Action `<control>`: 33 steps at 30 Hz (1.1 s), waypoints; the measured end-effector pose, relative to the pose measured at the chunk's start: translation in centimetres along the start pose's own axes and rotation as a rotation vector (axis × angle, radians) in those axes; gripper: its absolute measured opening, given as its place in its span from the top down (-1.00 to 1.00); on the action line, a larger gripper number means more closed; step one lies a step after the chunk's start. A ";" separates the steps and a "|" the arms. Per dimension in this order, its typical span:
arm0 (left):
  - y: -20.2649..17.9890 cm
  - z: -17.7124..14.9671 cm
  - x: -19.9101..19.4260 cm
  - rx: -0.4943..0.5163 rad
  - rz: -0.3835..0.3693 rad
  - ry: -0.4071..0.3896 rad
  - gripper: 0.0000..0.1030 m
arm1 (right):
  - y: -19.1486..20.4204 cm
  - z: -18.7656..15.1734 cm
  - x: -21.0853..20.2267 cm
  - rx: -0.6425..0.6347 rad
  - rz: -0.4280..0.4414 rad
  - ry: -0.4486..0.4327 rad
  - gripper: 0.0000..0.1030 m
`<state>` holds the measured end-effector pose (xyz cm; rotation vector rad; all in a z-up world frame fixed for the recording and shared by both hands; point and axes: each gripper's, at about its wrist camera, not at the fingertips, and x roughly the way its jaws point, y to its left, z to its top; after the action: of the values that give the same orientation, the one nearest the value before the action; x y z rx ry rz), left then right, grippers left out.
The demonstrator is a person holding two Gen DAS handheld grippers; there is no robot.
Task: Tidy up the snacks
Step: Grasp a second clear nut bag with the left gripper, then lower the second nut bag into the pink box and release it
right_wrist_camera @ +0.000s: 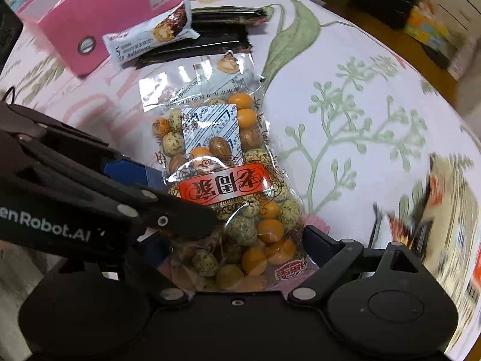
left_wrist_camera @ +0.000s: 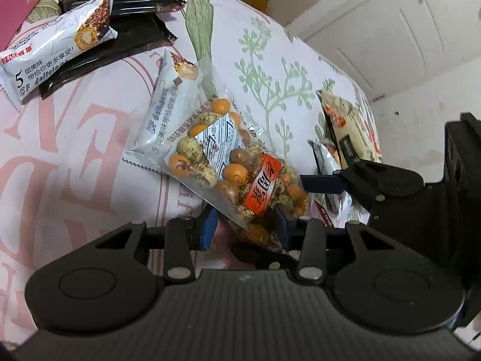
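transfer of the nut bag [right_wrist_camera: 222, 186] was judged under way: it was held above the floral tablecloth [right_wrist_camera: 360, 114], clamped by both left gripper [left_wrist_camera: 246, 225] and right gripper [right_wrist_camera: 240, 270]. one grip should next be released, then the bag carried towards the pink box [right_wrist_camera: 90, 15].

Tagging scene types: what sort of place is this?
Likely a home room, snacks spread on a bed or a cloth-covered table: floral printed fabric, white panelled cabinet doors, packaged snacks such as the clear bag of coated nuts.
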<state>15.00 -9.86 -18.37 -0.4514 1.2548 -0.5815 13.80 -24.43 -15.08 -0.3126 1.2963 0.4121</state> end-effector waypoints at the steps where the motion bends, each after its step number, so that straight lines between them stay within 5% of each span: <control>1: 0.0 0.1 0.0 0.010 0.001 0.016 0.23 | 0.4 -0.4 -0.1 0.006 -0.014 -0.010 -0.80; 9: -1.0 -0.7 -2.8 0.094 0.044 0.120 0.23 | 4.9 -2.1 -2.5 0.101 -0.082 -0.023 -0.76; 17: -2.0 -1.9 -9.4 0.154 0.078 0.143 0.22 | 7.9 -1.6 -6.9 0.199 0.003 -0.036 -0.76; 26: -1.6 -0.5 -18.7 0.173 0.092 -0.048 0.14 | 12.2 1.4 -13.0 0.195 0.000 -0.243 -0.76; 33: 0.7 2.9 -24.1 0.184 0.159 -0.192 0.13 | 13.7 6.6 -14.2 0.150 0.084 -0.365 -0.76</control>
<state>13.11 6.01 -0.04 -0.2450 1.0321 -0.5010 10.10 -10.98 0.37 -0.0515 0.9772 0.4177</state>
